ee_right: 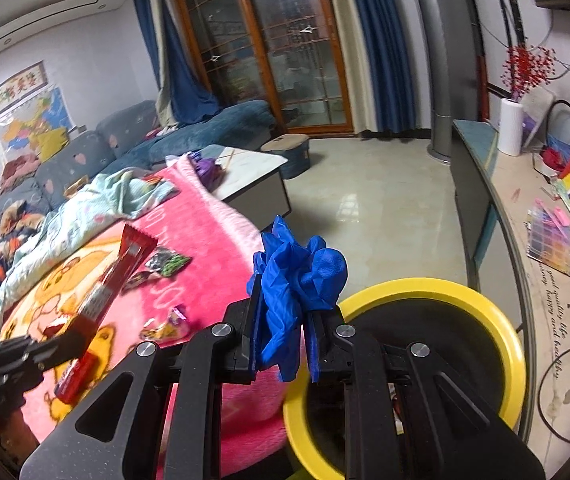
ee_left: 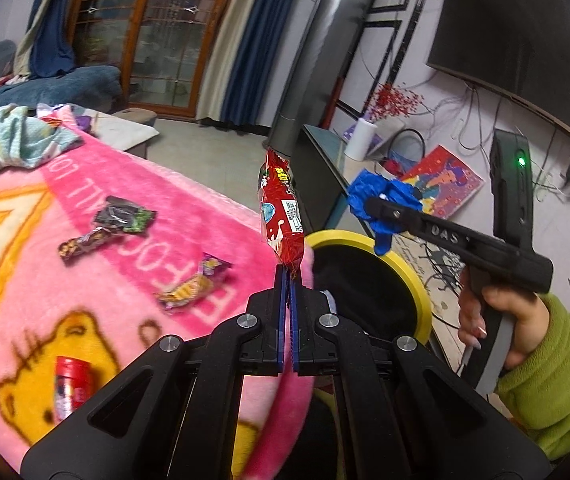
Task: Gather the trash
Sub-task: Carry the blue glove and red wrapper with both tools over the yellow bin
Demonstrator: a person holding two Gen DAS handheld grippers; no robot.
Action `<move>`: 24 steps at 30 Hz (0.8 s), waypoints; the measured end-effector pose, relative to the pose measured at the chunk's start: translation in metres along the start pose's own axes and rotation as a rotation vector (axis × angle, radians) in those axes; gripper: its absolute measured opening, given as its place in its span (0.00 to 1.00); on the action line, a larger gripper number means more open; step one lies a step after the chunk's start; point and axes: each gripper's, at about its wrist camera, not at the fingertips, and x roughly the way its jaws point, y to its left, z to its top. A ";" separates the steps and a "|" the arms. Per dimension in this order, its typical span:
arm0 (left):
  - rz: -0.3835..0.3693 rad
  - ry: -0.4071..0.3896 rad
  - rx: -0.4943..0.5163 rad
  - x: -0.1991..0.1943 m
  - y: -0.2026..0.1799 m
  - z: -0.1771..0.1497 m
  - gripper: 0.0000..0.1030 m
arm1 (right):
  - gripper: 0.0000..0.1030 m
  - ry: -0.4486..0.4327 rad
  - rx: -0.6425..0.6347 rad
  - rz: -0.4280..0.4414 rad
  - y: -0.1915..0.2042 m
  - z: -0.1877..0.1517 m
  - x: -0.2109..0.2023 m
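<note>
From the left wrist view, our left hand-held gripper (ee_left: 289, 276) was clamped shut on the bottom seam of a long red snack wrapper (ee_left: 281, 210), which stood up from the blue pads just left of the yellow-rimmed bin (ee_left: 413, 276). The grip looked thin: only a crinkled foil edge sat between the pads, so we judged that a quick swing could let the slick wrapper slip and fall onto the pink blanket (ee_left: 133, 208) short of the bin. Our right hand-held gripper (ee_left: 373, 202), held by a hand (ee_left: 497, 320) in a green fleece sleeve, carried a crumpled blue glove (ee_left: 381, 204) above the far side of the rim. Still on the plush, fuzzy blanket lay a dark wrapper (ee_left: 125, 218), a brown one (ee_left: 85, 245), a purple-and-yellow candy wrapper (ee_left: 193, 286) and a small red container (ee_left: 72, 384).

From the right wrist view, the right hand-held gripper (ee_right: 285, 312) was closed on the blue glove (ee_right: 297, 280), soft, rubbery and bunched into folds, at the near left edge of the bin (ee_right: 485, 312), whose black liner filled a smooth round yellow rim. We judged the glove might cling to the pads when released, or catch on the rim and land outside. The red wrapper (ee_right: 125, 264) in the left hand-held gripper (ee_right: 65, 346) showed at left, over the blanket (ee_right: 213, 240), not yet over the bin.
</note>
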 end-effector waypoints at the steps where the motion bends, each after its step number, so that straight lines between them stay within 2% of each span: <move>1: -0.003 0.003 0.005 0.002 -0.004 -0.001 0.00 | 0.16 -0.002 0.006 -0.006 -0.003 0.001 0.000; 15: -0.077 0.070 0.085 0.035 -0.045 -0.012 0.00 | 0.16 -0.028 0.102 -0.088 -0.062 0.000 -0.012; 24: -0.108 0.121 0.123 0.062 -0.067 -0.021 0.00 | 0.16 -0.003 0.125 -0.135 -0.090 -0.008 -0.011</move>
